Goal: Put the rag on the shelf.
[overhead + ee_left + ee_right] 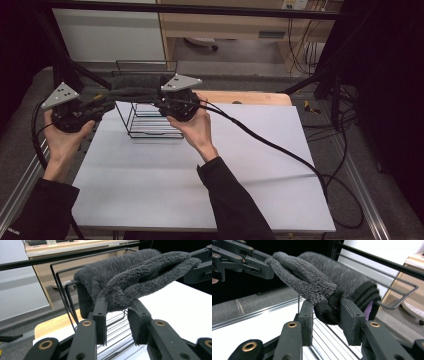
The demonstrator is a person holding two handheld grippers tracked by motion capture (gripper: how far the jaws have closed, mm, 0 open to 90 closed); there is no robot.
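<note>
The dark grey fuzzy sock (134, 88) hangs across the top wires of the black wire rack (150, 122) on your white table (200, 175). Your left gripper (117, 315) and right gripper (325, 315) sit at its two ends, jaws partly parted, the fabric loose between them, unclamped.

Nothing here can be read. A small pale mark sits on the cuff of the person's left sleeve (14, 231) at the bottom edge of the high view, too tiny to make out. A bluish label (272, 34) is stuck on the front edge of the wooden shelf at the back, also too blurred to read. The grey plates on top of the claws carry only dark dots, no letters or numbers.
</note>
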